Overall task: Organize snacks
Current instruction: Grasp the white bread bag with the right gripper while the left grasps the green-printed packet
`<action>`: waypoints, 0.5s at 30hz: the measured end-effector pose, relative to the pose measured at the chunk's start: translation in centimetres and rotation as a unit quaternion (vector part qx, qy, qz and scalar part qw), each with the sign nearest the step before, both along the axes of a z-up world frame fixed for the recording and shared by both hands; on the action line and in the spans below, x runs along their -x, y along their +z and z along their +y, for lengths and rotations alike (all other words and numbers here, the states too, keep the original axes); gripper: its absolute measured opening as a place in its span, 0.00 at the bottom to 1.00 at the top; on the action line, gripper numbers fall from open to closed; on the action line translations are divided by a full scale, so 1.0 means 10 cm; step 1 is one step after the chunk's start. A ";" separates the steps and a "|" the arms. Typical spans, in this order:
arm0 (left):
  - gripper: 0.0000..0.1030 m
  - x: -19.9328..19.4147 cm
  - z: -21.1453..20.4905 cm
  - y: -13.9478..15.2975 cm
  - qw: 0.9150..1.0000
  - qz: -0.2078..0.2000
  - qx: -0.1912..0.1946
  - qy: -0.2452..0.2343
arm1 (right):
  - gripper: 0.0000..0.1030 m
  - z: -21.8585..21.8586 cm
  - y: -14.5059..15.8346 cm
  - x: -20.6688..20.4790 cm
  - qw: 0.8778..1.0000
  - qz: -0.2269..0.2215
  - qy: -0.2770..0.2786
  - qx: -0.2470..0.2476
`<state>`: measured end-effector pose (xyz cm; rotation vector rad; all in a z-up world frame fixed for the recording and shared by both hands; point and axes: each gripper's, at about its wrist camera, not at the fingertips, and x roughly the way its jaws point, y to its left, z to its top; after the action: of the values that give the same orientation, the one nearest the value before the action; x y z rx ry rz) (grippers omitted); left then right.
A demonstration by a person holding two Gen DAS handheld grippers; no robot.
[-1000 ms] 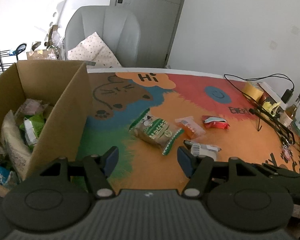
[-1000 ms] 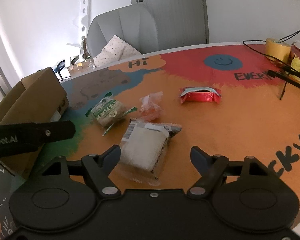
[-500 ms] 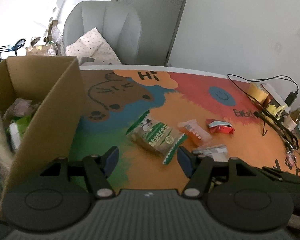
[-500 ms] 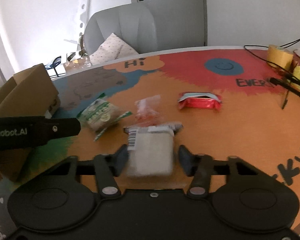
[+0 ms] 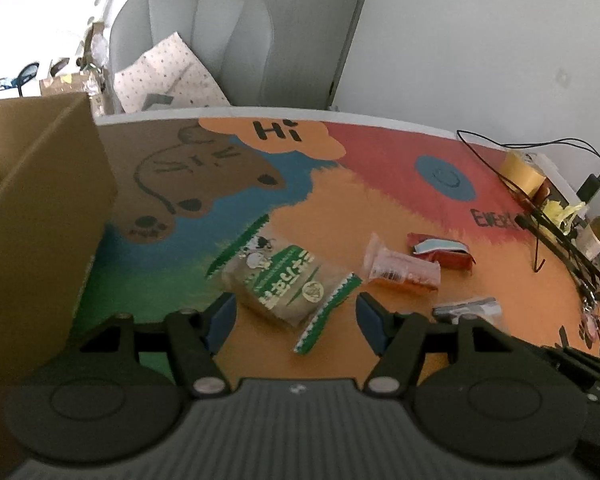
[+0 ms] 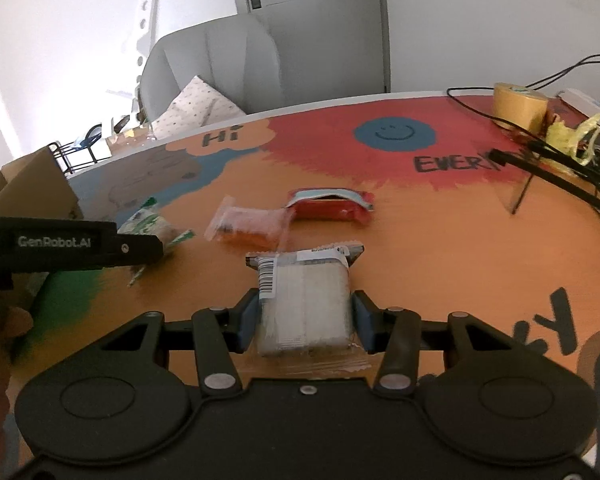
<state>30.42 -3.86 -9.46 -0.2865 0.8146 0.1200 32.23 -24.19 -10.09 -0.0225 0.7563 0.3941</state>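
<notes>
The clear-wrapped white snack (image 6: 304,312) is clamped low in the right gripper (image 6: 305,320) above the printed tabletop (image 6: 440,240), the left gripper (image 5: 296,316) is held apart over the green-striped packet (image 5: 284,280), and a slip could be caused by the slick wrapper.

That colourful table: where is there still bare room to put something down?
Bare mat lies at the far side, around the smiley face and the "Hi" bubble. The orange stretch right of the red packet is also free. The middle is crowded: green packet, clear orange packet, white packet. The right edge holds tape roll and cables; the cardboard box fills the left.
</notes>
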 end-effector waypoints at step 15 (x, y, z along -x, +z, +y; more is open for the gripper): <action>0.72 -0.35 0.01 -0.09 0.999 -0.006 -0.012 0.033 | 0.46 -0.21 -0.02 -0.16 1.000 -0.005 -0.008 -0.004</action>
<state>33.93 -3.78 -10.33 -0.2921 0.7918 0.1893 33.78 -26.25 -10.26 -0.0101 0.7452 0.3810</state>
